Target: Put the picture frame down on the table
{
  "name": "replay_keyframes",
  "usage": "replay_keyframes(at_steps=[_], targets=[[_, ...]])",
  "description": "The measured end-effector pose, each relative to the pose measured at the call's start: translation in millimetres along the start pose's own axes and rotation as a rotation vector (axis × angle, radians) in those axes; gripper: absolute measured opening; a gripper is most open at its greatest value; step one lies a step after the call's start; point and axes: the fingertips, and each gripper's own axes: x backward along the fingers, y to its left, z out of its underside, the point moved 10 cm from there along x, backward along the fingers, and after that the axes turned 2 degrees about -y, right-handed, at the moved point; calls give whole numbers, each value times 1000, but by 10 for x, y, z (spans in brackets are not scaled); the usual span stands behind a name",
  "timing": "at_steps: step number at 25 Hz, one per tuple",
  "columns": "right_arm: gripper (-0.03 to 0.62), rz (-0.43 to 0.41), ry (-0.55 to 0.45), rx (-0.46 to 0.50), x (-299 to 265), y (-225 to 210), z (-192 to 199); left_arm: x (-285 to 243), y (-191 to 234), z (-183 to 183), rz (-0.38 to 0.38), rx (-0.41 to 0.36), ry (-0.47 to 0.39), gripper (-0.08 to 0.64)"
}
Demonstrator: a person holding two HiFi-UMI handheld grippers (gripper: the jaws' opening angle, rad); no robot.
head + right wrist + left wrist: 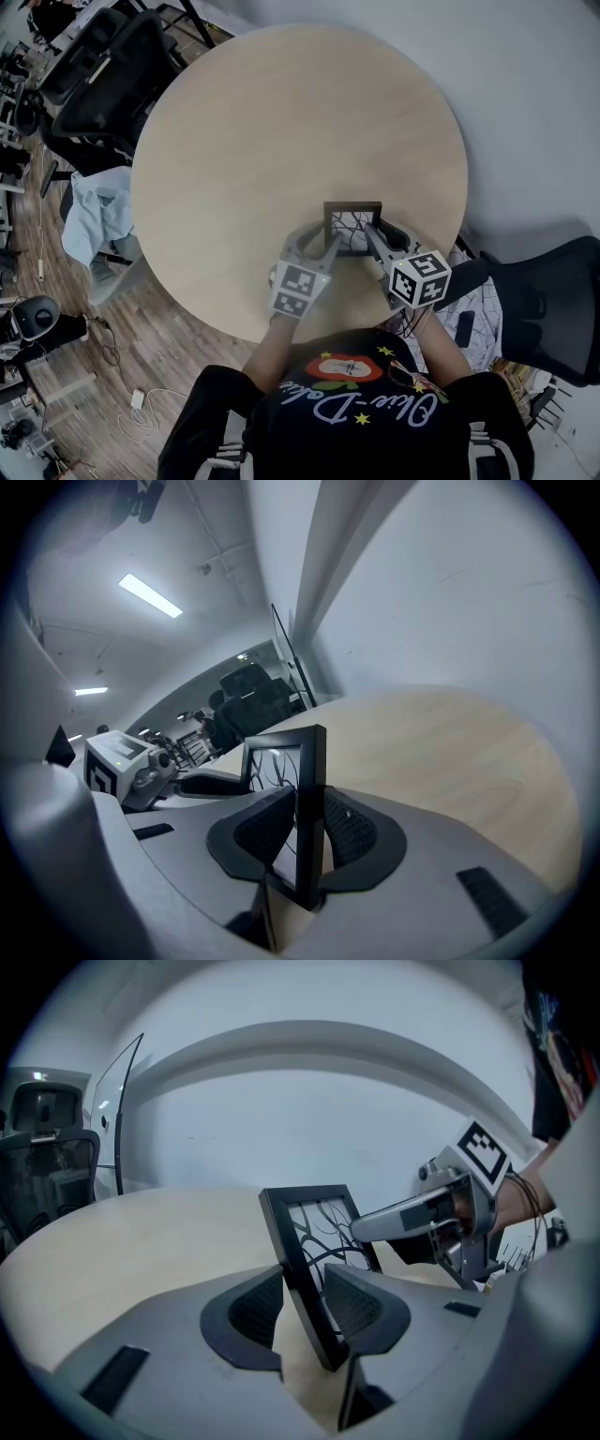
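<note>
The right fingers are clenched on one side of the picture frame. The left fingers sit loosely around its opposite side, released. The black frame, holding a white print of dark branches, stands upright on the round worktop, near the edge closest to the person.

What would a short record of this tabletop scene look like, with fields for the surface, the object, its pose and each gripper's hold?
Surface: round light wooden table
Object: small black rectangular picture frame with a branch drawing, near the table edge closest to the person
Pose: standing upright, not lying flat; whether its base touches the table is hidden
Left gripper: jaws apart around one side of the frame, gaps showing beside it
Right gripper: jaws closed on the frame's other side edge
</note>
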Motion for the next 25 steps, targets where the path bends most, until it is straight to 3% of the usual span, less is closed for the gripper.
replay_keyframes(at_steps=[25], targets=[[84,71,75,40,-268,-95,-26,-172,133,43,-24,2,34,143]])
